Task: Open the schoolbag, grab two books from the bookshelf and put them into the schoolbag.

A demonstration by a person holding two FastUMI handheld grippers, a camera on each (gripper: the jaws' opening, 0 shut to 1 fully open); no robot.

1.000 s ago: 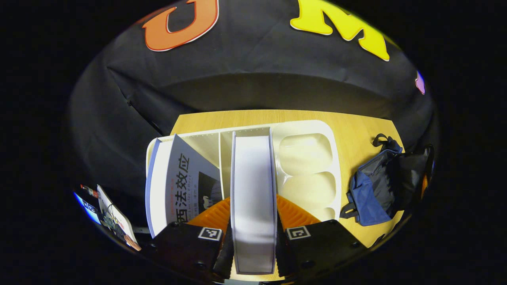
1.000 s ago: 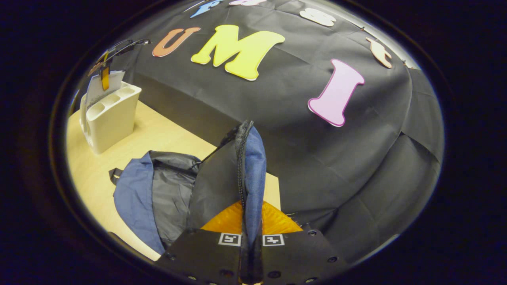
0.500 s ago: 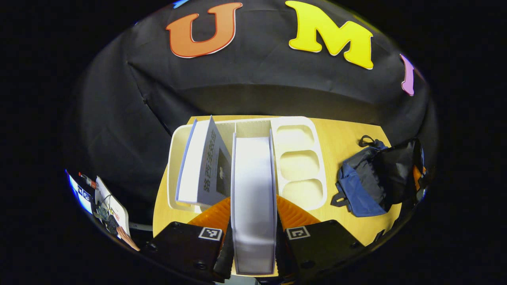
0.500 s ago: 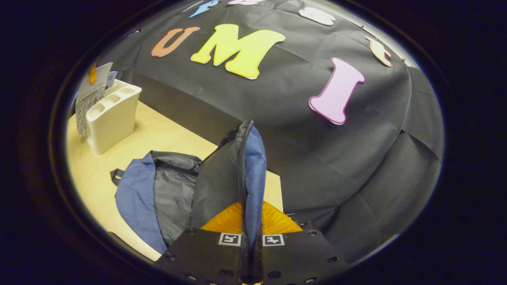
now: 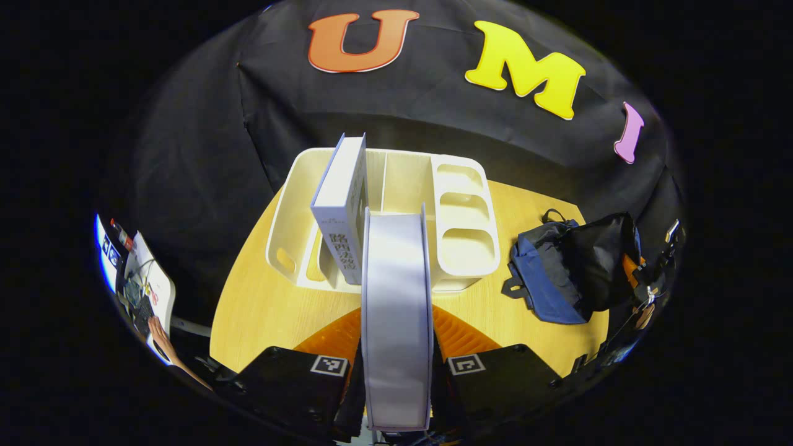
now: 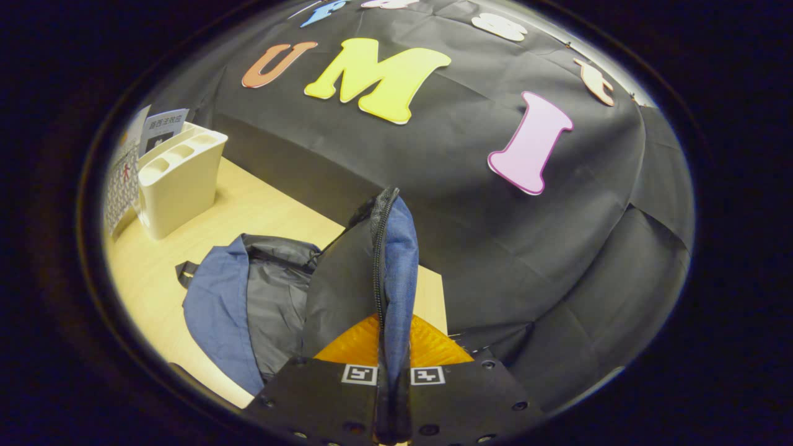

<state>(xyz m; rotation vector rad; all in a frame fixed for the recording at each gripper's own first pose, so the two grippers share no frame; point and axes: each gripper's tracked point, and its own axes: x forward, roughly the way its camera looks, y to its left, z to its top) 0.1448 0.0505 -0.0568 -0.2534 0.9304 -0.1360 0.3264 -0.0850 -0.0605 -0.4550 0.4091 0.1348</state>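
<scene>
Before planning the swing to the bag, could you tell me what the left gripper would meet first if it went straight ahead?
Probably the bookshelf: the held book points at its middle, beside the standing book. Depth is unclear.

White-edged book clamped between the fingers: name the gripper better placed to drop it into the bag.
Left. The left gripper holds the white-edged book, lifted from the cream plastic bookshelf. The right gripper pinches the blue-and-black schoolbag flap open.

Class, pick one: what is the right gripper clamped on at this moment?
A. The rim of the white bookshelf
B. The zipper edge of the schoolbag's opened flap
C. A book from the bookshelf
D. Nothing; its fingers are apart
B. In the right gripper view, the right gripper pinches the zipper edge of the schoolbag flap, holding it up above the table.
</scene>
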